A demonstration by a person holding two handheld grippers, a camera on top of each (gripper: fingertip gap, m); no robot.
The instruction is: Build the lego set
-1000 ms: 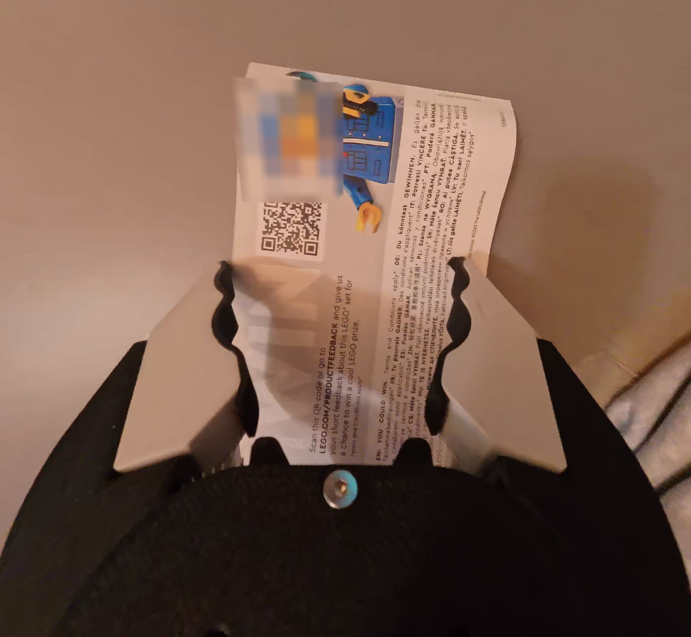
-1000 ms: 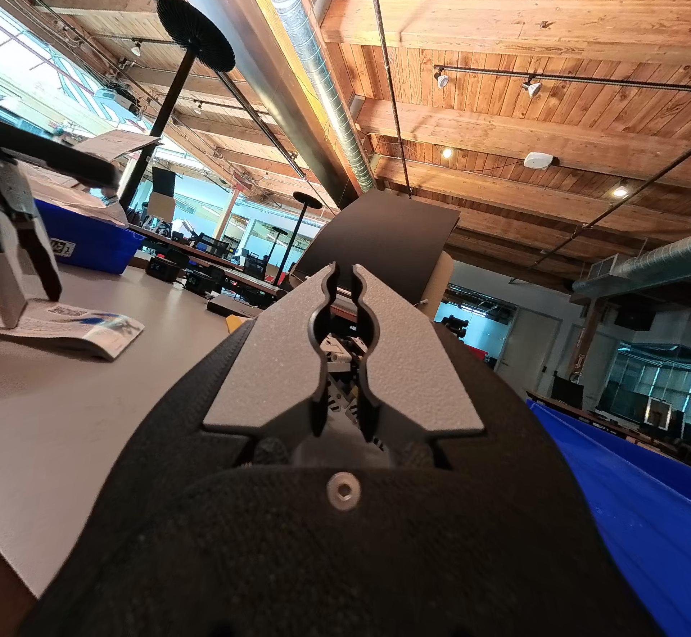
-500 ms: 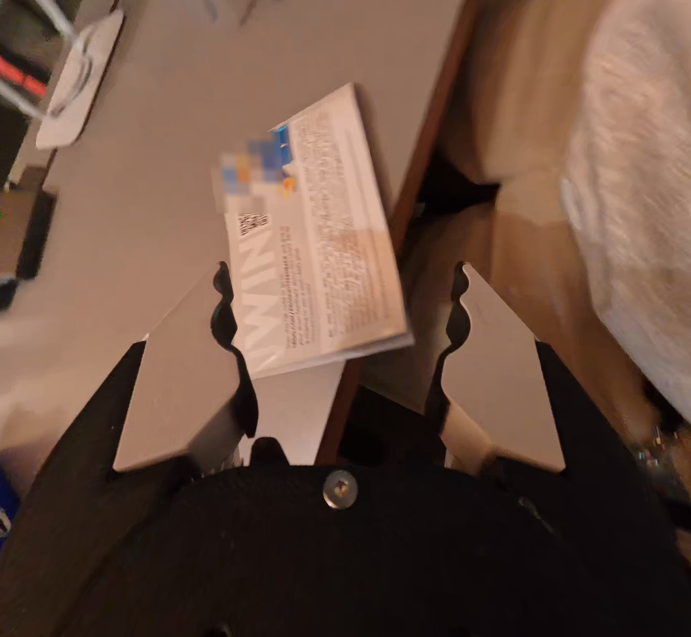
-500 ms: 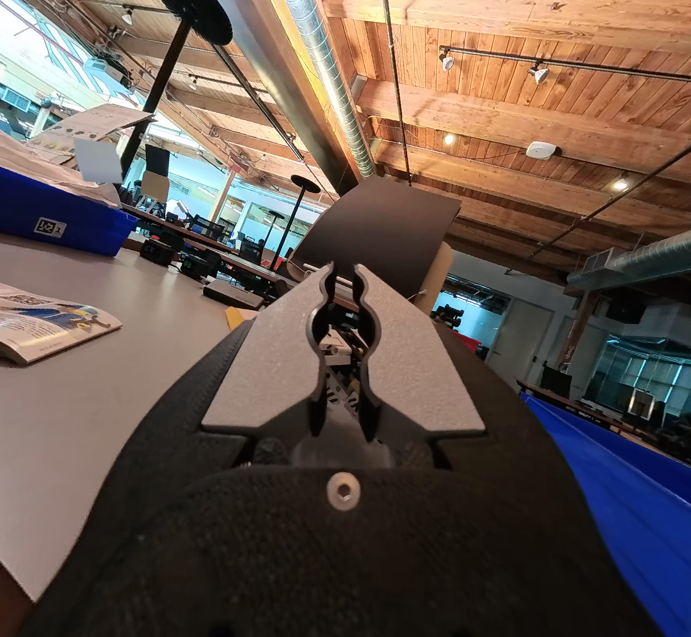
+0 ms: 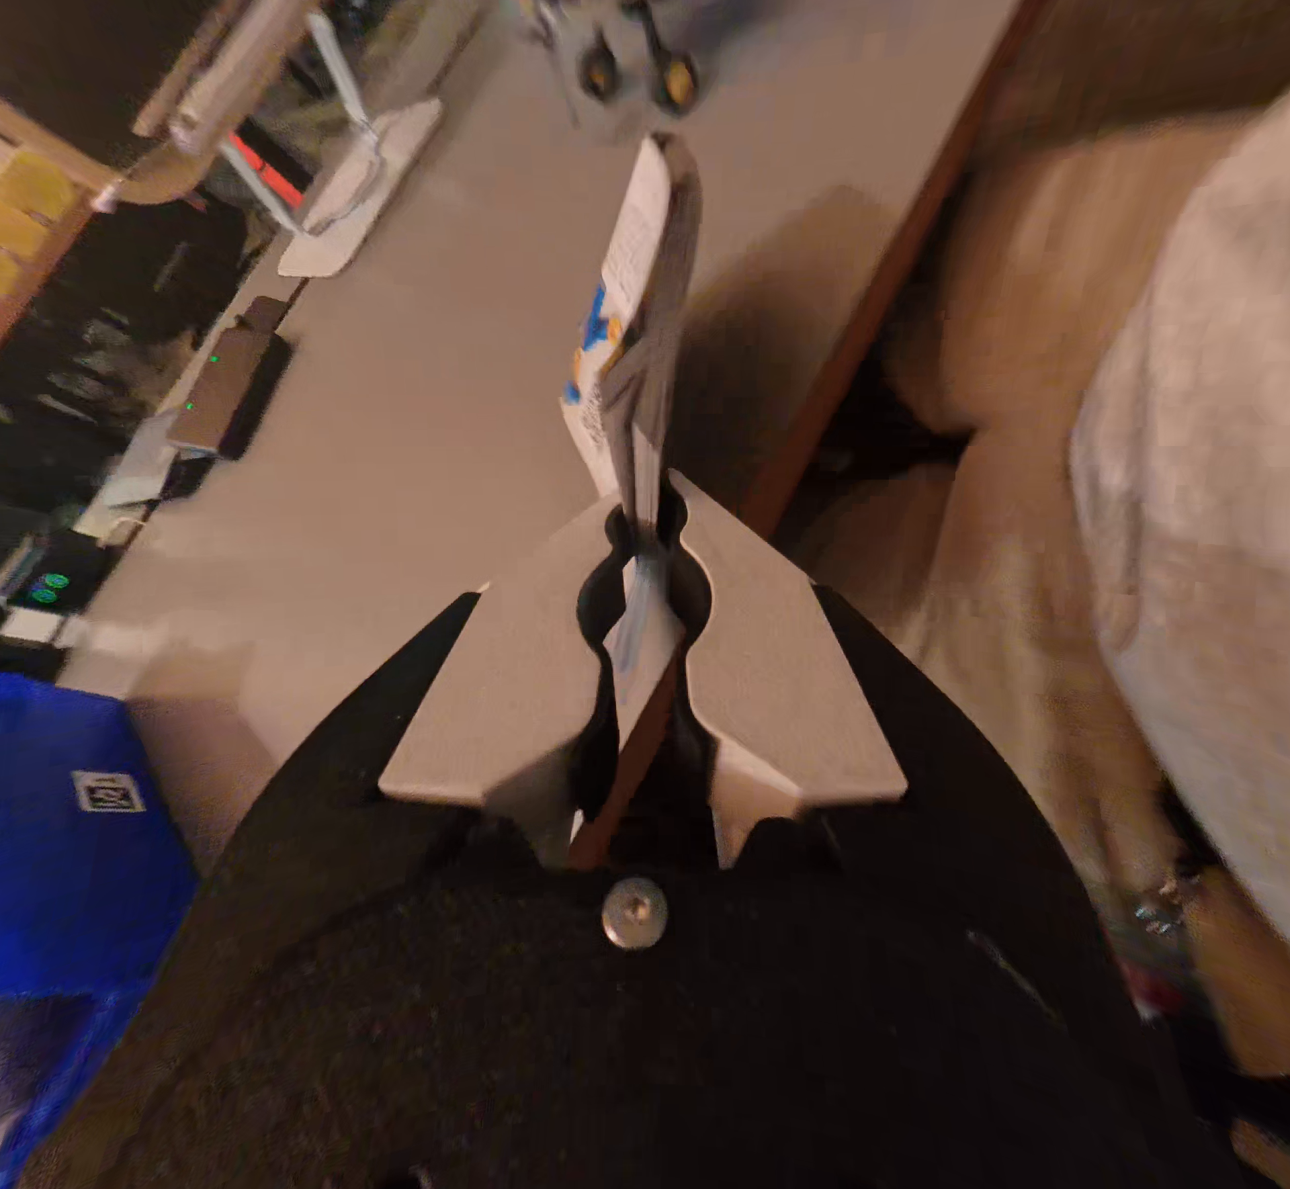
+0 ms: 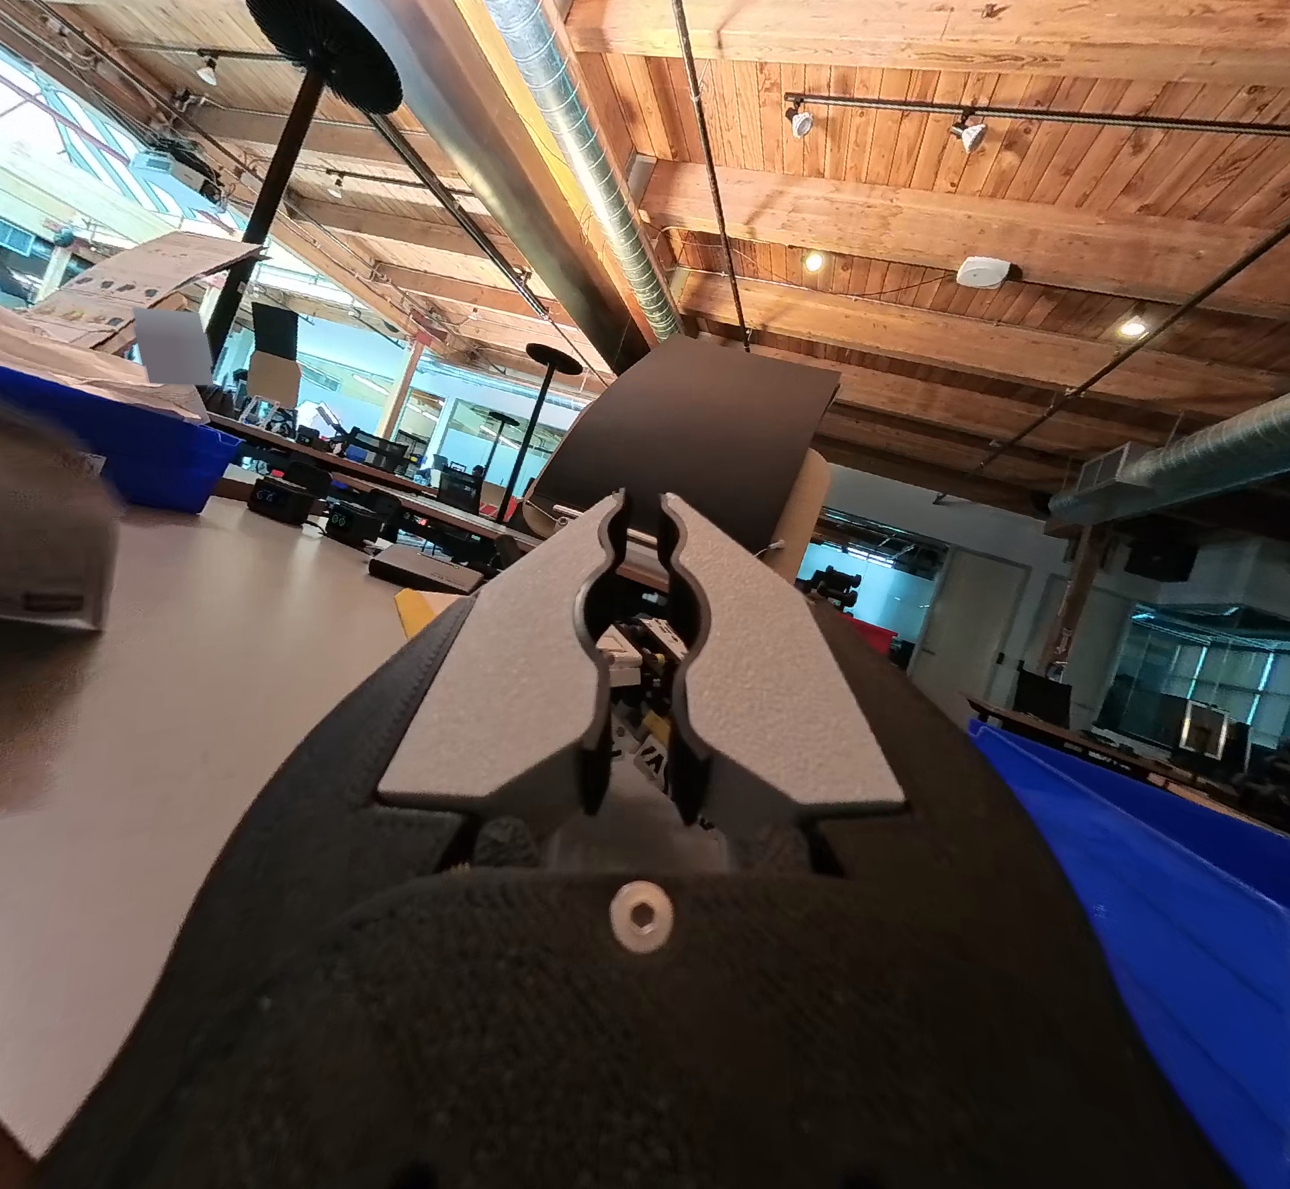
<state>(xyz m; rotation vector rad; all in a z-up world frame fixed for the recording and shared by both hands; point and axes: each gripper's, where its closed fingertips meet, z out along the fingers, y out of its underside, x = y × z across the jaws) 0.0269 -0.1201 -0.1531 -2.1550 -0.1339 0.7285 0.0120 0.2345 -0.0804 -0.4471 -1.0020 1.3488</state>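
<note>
The wide, pale grey matte surface (image 5: 433, 402) with a dark wooden edge runs away from the left wrist view, and the same surface (image 6: 209, 632) fills the left half of the right wrist view. A deep blue plastic bin (image 6: 1152, 876) sits at the right of that view, and another blue bin (image 6: 139, 457) stands farther back on the left.

The thin white printed instruction booklet with blue and yellow artwork (image 5: 646, 318) is lifted clear of the surface near its front edge, seen edge-on and blurred. The left tongs (image 5: 646, 527) are closed tight on the booklet's lower edge, so that the pages stand up ahead of them.

The right tongs (image 6: 643, 513) point low across the surface with only a narrow slit between the tips. Small white, black and yellow lego pieces (image 6: 646, 667) show through that slit, but whether they are pinched or merely lie beyond cannot be told.

The step in hand appears to be handling the booklet, not joining bricks. The next move probably calls for laying it flat where its pages can be read, and easing the grip so the paper does not crease.
</note>
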